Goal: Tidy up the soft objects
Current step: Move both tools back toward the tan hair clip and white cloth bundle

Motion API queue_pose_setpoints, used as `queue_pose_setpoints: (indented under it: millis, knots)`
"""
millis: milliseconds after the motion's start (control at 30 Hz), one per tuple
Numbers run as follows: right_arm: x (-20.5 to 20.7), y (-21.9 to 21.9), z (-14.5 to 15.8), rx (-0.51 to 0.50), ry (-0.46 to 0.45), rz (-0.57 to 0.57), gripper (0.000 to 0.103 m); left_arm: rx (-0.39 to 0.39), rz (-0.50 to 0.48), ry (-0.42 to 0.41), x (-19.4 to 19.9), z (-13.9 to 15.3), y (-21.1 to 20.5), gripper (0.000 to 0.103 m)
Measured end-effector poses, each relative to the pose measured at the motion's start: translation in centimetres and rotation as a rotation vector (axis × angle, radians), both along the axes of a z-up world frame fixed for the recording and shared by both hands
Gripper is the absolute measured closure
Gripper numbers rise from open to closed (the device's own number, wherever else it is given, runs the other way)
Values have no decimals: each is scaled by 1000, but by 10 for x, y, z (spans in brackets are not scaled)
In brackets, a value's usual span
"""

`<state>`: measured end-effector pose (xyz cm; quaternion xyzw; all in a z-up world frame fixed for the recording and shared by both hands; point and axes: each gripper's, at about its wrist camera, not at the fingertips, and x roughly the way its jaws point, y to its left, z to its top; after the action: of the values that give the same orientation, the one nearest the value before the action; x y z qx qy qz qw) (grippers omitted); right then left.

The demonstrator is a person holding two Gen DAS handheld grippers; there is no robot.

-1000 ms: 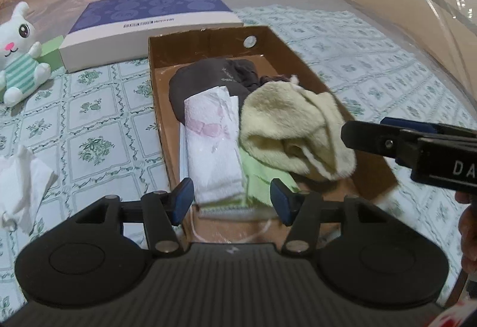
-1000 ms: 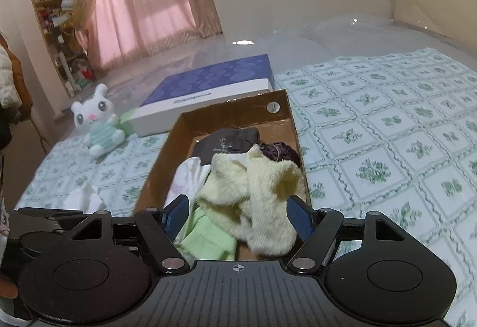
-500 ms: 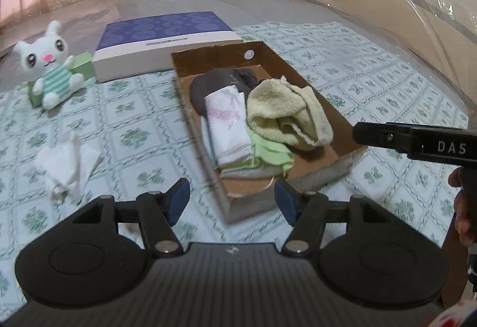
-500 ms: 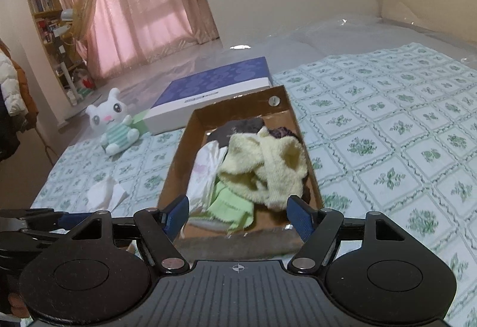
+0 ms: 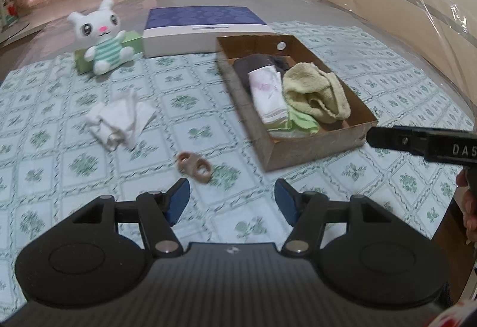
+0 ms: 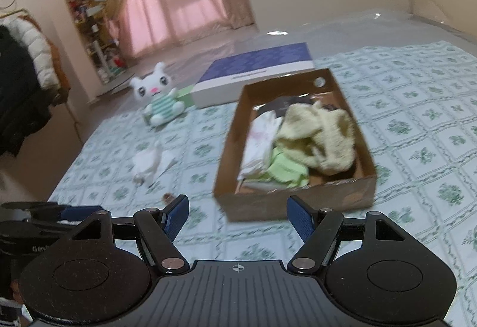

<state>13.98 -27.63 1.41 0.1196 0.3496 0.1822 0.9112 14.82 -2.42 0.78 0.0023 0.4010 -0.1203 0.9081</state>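
My left claw [image 5: 232,199] hangs wide and empty above the bed's patterned cover [image 5: 190,106] — my right claw [image 6: 237,216] likewise, spread with nothing between its fingers. The cardboard box [image 5: 313,145] lies ahead of both, holding a yellow towel [image 5: 316,91], a white folded cloth [image 5: 266,93], a green cloth [image 5: 302,121] and something dark at the back [image 5: 250,63]. Left of the box, loose on the cover — a crumpled white cloth [image 5: 119,118] and a small tan item [image 5: 193,166]. A plush bunny [image 5: 101,38] sits farther off, beside a blue-lidded box [image 5: 202,26].
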Motion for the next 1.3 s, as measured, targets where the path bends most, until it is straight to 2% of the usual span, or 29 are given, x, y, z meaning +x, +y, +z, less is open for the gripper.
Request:
queue_pose_setpoints:
  millis: [467, 967, 1300]
  knots:
    - [-27, 62, -17, -29, 41, 174, 31, -2, 69, 11, -38, 1, 31, 43]
    - [-30, 97, -31, -71, 56, 236, 31, 1, 148, 38, -54, -7, 59, 43]
    - [-21, 116, -44, -114, 35, 257, 31, 4, 191, 56, -49, -17, 72, 43]
